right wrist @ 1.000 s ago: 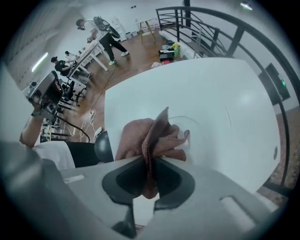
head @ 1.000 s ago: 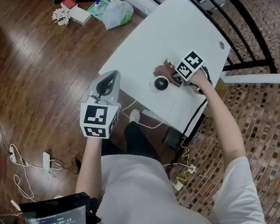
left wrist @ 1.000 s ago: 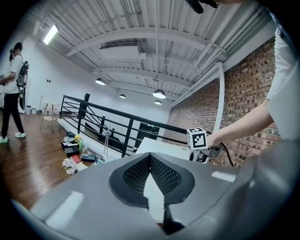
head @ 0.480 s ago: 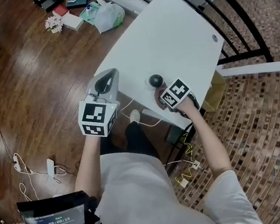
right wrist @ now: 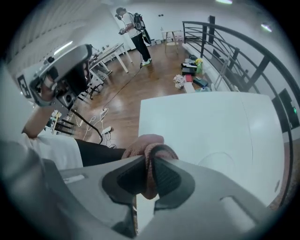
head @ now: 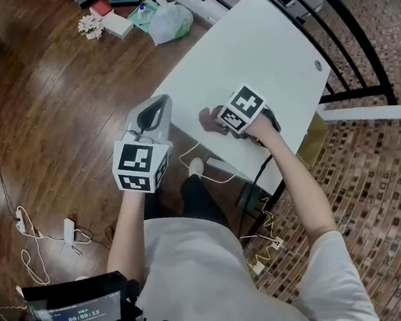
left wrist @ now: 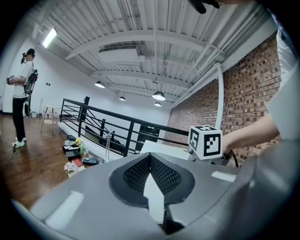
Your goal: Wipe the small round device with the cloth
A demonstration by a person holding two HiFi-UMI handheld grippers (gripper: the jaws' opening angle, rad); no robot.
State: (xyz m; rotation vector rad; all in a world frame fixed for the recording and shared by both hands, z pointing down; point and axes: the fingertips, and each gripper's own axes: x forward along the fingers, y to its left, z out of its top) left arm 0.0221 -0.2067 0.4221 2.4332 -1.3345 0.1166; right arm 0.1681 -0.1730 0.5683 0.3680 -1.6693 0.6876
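Note:
My right gripper [head: 219,119] is shut on a bunched pink-brown cloth [head: 207,118] and holds it down on the white table [head: 259,41] near the front edge. In the right gripper view the cloth [right wrist: 146,143] bulges out between the dark pads [right wrist: 166,176] of the right gripper [right wrist: 150,159]. The small round device shows in no view; the cloth and gripper cover the spot where it stood. My left gripper [head: 156,107] hangs off the table's left edge, shut and holding nothing. In its own view the left gripper [left wrist: 150,157] points at the right gripper's marker cube [left wrist: 206,140].
A black railing [head: 343,25] runs behind and right of the table. Bags and boxes [head: 169,19] lie on the wooden floor at the far left, and cables [head: 28,226] trail nearer. A person [right wrist: 133,23] stands far off across the room.
My right gripper carried the cloth from the device's right, round its near side, to its left and over it. The black device no longer shows. The left gripper stayed put.

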